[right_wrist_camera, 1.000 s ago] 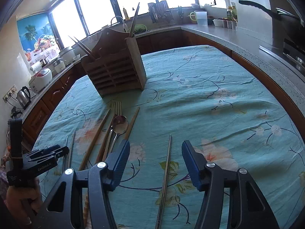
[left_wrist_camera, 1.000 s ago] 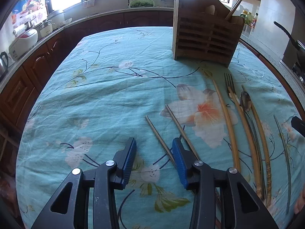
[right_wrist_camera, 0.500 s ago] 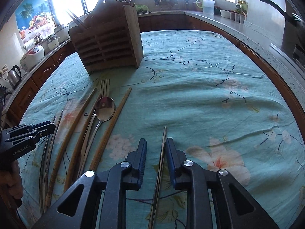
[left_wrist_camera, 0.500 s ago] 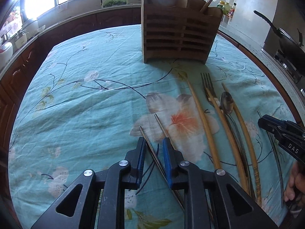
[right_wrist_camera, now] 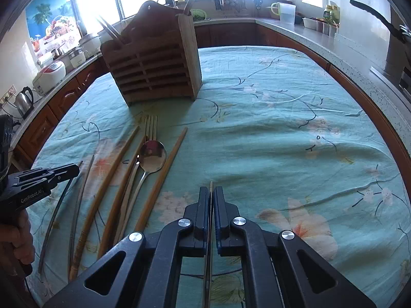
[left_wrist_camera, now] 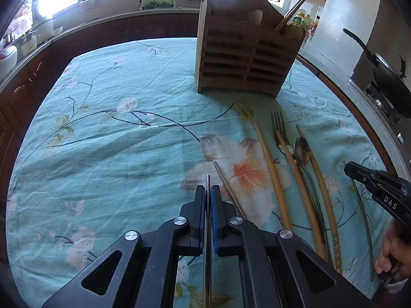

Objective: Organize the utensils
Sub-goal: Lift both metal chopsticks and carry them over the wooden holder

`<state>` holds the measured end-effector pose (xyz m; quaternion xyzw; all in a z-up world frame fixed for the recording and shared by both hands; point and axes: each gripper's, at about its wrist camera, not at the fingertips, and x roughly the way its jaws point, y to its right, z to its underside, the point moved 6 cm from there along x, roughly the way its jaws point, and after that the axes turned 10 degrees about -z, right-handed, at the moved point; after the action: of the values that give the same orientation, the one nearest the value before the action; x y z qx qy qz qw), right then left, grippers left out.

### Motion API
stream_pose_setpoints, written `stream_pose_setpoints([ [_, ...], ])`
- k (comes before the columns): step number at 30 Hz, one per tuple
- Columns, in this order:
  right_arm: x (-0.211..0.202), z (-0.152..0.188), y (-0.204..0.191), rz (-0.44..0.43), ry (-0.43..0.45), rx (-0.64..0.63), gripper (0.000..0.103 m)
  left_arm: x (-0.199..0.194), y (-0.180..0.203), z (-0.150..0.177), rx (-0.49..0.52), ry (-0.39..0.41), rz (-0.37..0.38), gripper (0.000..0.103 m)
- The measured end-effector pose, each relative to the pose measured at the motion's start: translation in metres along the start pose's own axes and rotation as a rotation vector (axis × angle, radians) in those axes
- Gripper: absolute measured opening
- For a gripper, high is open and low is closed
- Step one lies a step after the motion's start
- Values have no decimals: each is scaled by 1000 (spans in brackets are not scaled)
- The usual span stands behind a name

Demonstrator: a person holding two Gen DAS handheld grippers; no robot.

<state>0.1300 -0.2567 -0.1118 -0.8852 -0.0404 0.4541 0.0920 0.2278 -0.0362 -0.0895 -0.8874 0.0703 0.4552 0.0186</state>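
Left gripper (left_wrist_camera: 208,192): clamped on metal chopstick (left_wrist_camera: 207,179), tip poking past pads.
Right gripper (right_wrist_camera: 211,193): clamped on second chopstick (right_wrist_camera: 211,184).
Handling: likely thin, stiff, slick; hold near mid-length.
Holder (left_wrist_camera: 244,54): upright on the tablecloth beyond the gripped chopsticks.

Utensil rack (left_wrist_camera: 246,56) stands at far side of cloth-covered counter (left_wrist_camera: 115,133). Fork (left_wrist_camera: 278,128), spoon (left_wrist_camera: 301,150) and wooden chopsticks (left_wrist_camera: 269,166) lie before it, side by side.
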Motion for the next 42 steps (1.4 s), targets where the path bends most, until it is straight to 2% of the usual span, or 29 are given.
stream_pose_setpoints([
  [7,-52,-27,-15,-79,128,17,4,-68,-9,-13,-32,125,65,2],
  [14,-108,-59,-35,-110,275,-16,4,-138,-27,-20,-71,265,116,2],
  [20,-141,-86,-45,-131,379,-37,4,-177,-43,-19,-96,335,153,2],
  [27,-154,-115,-54,-140,447,-63,4,-191,-54,-26,-111,394,149,2],
  [42,-144,-142,-51,-162,470,-43,4,-178,-55,-59,-141,463,157,2],
])
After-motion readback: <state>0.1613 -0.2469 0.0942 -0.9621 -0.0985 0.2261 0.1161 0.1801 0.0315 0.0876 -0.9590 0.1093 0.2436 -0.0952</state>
